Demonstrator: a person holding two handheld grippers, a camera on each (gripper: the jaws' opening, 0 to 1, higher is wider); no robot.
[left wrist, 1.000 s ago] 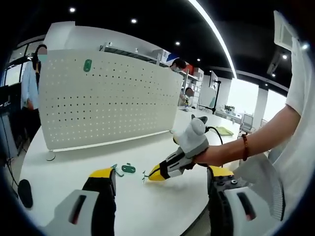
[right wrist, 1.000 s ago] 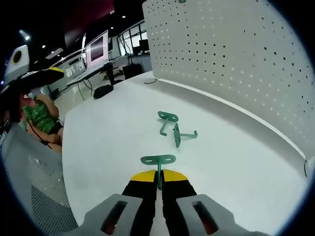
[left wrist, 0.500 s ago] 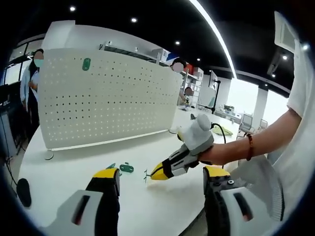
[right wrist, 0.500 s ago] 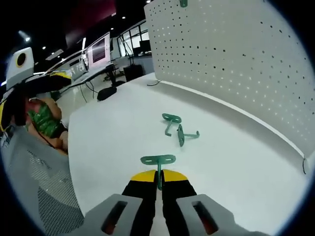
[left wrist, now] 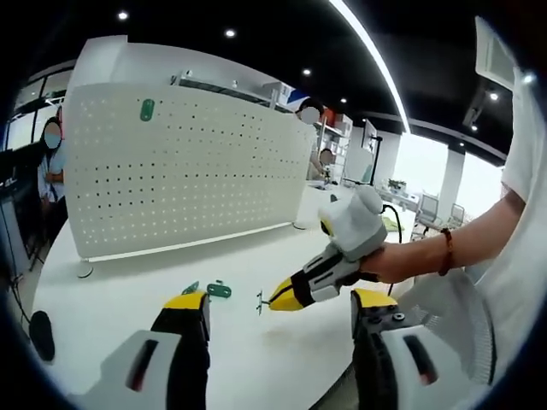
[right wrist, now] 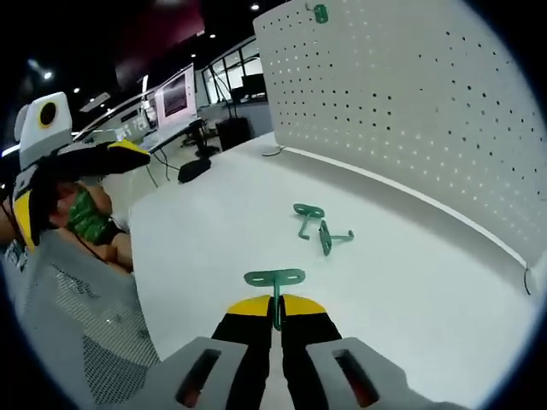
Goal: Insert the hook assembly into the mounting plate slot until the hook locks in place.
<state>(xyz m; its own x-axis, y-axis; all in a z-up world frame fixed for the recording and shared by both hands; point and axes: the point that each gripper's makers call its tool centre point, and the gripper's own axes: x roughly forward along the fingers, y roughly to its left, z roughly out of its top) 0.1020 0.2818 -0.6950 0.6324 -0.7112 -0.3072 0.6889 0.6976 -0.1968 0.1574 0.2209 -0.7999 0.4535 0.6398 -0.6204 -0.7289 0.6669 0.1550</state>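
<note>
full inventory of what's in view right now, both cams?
Pegboard panel: 1, white, upright at the table's far side.
Mounted hook: 1, green, high on the pegboard.
Held hook: 1, green, clamped in the right gripper.
Loose hooks: 2, green, lying together on the table before the pegboard.
Table: 1, white.
Black object: 1, at the table's edge; what it is I cannot tell.
Right gripper: yellow-tipped, shut on the held hook.
Left gripper: yellow-tipped, open.
Person's hand: on the right gripper's handle.
</note>
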